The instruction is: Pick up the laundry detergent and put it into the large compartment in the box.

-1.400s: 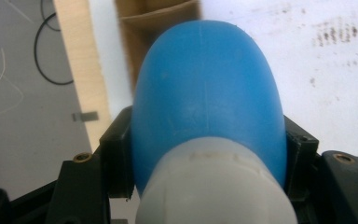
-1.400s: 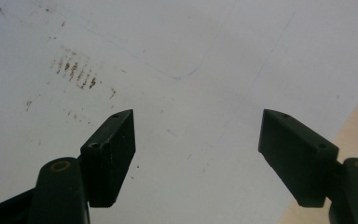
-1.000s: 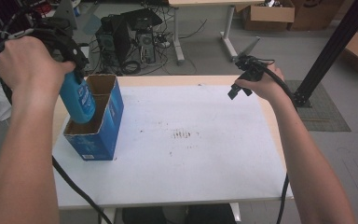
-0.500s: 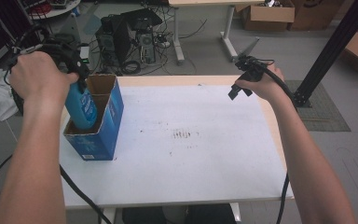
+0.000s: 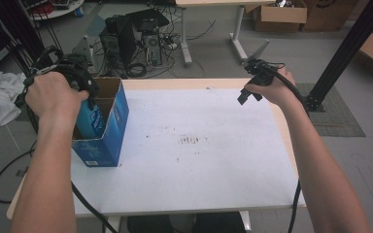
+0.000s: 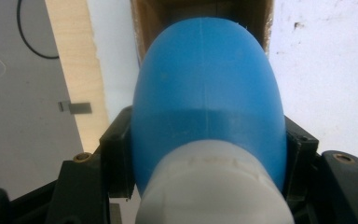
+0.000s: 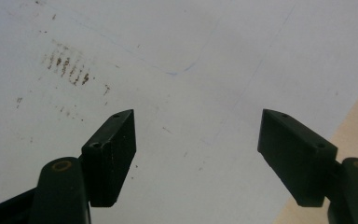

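The blue bottle (image 5: 91, 119) stood at the left of the high view, its lower part already down inside the open cardboard box (image 5: 108, 141) while its upper part was covered by the person's left hand. In the left gripper view the bottle (image 6: 205, 107) took up the middle of the frame, its rounded blue body pointing away toward the box's brown inner walls (image 6: 144, 23) at the top, its white cap (image 6: 212, 186) at the bottom edge nearest the camera.

The left gripper (image 5: 80, 82) had the bottle clamped: both black jaws pressed against the blue sides, one at each flank of the body just above the cap, with no gap showing between pad and plastic.

The box, blue outside and brown within, sat on the left part of the white tabletop (image 5: 199, 165), close to the table's left edge, its top flaps open.

Over at the upper right of the high view, the right gripper (image 5: 246, 94) hung above the far right corner of the table, well apart from the box. In the right gripper view its jaws (image 7: 196, 140) stood wide apart with nothing between them, the white surface and a patch of small dark marks (image 7: 67, 65) at the upper left beneath them, and a strip of the pale wooden table edge (image 7: 354, 135) at the right.
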The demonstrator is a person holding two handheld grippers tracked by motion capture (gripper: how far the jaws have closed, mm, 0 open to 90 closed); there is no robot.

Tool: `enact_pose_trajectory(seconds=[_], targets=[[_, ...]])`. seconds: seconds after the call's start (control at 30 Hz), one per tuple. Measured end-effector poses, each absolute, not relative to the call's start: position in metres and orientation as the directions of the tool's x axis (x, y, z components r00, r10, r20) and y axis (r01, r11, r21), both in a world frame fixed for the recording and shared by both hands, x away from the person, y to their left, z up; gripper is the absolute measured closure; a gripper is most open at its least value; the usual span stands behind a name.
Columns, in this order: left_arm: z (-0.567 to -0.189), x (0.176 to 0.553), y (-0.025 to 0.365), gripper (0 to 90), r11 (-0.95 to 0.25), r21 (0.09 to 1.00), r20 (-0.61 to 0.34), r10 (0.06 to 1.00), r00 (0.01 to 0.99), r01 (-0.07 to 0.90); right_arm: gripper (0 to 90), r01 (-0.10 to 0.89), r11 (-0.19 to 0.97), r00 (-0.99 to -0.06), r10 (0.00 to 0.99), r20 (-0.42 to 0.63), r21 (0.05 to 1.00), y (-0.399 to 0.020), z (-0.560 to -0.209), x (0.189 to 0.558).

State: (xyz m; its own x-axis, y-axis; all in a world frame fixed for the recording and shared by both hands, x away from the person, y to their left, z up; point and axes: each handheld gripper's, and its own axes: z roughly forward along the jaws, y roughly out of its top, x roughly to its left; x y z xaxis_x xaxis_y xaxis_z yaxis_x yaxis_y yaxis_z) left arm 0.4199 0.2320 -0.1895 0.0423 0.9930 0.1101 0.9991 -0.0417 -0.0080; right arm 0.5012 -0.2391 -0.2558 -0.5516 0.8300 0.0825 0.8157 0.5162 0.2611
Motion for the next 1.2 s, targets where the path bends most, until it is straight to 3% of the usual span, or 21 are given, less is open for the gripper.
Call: enact_pose_trajectory(seconds=[0.73, 1.2], targets=[[-0.257, 0.429, 0.234, 38.0, -0.040, -0.086, 0.088, 0.995, 0.047, 0.995, 28.0, 0.820, 0.513, -0.547, 0.833, 0.082, 0.254, -0.241, -0.260, 0.503], [-0.279, 0.432, 0.234, 38.0, -0.043, -0.105, 0.091, 0.994, 0.053, 0.994, 28.0, 0.820, 0.515, -0.548, 0.833, 0.082, 0.251, -0.239, -0.263, 0.504]])
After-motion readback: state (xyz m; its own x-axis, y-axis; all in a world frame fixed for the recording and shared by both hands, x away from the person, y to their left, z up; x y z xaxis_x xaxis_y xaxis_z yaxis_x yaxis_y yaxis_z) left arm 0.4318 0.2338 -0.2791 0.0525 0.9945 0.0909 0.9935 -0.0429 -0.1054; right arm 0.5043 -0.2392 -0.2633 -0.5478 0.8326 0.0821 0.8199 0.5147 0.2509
